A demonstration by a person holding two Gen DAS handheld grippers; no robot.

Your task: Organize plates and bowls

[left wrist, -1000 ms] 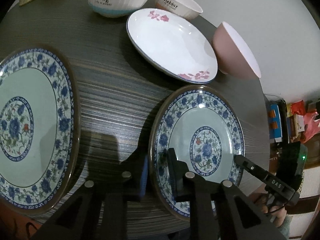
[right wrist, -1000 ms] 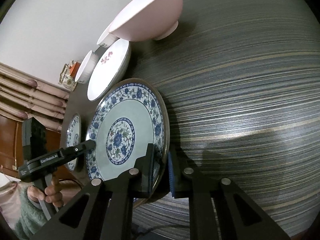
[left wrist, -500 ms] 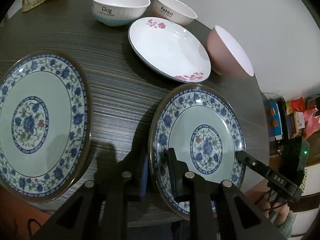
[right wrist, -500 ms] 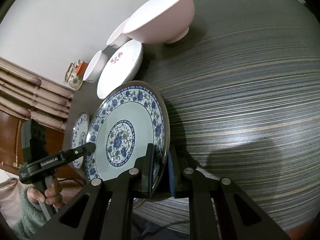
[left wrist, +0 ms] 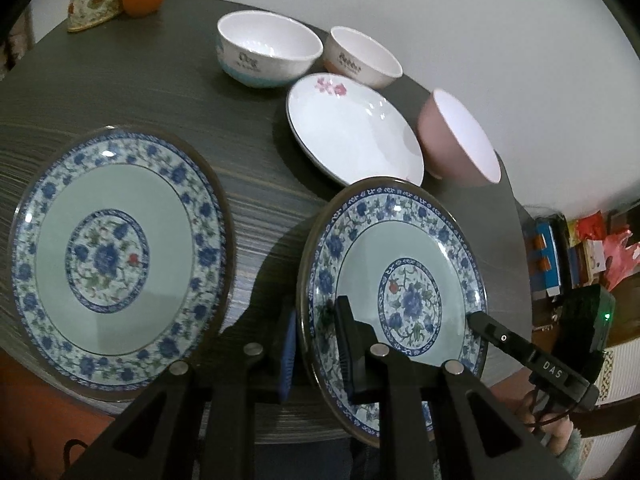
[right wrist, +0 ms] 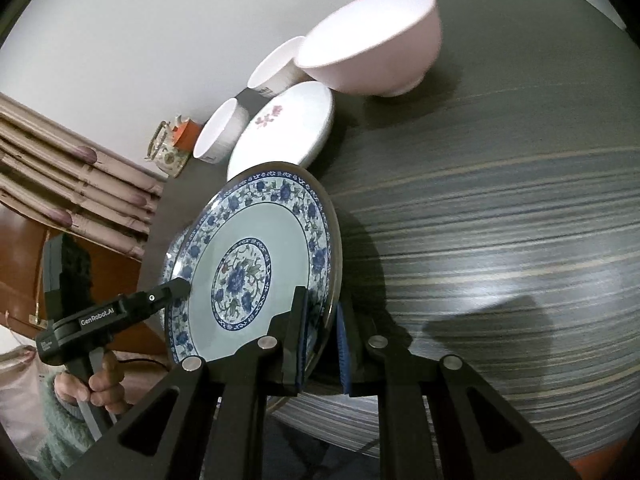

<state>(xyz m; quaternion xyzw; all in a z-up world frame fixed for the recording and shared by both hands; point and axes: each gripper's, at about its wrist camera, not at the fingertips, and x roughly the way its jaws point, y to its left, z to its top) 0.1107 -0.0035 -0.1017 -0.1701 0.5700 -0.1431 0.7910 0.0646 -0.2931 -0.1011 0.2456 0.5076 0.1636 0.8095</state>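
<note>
Both claws have the same blue-and-white floral porcelain plate (left wrist: pixel 400 280) between them. The left claw (left wrist: pixel 316 344) bites its near-left rim, one blue pad under the edge, the other finger on top, clamped on the rim. The right claw (right wrist: pixel 322 340) pinches the opposite edge, rim wedged between its two blue pads — gripped too, and in the left view its tip rests on the plate's right side. The plate is tilted, raised above the dark striped round worktop (right wrist: pixel 500 240). A second matching blue-and-white plate (left wrist: pixel 116 256) lies flat to the left, well apart. Beyond it all sit a white dish with pink flowers (left wrist: pixel 352 140), a pink bowl (left wrist: pixel 456 140) just beside that, and two white lettered bowls (left wrist: pixel 268 54) — near the wall.
</note>
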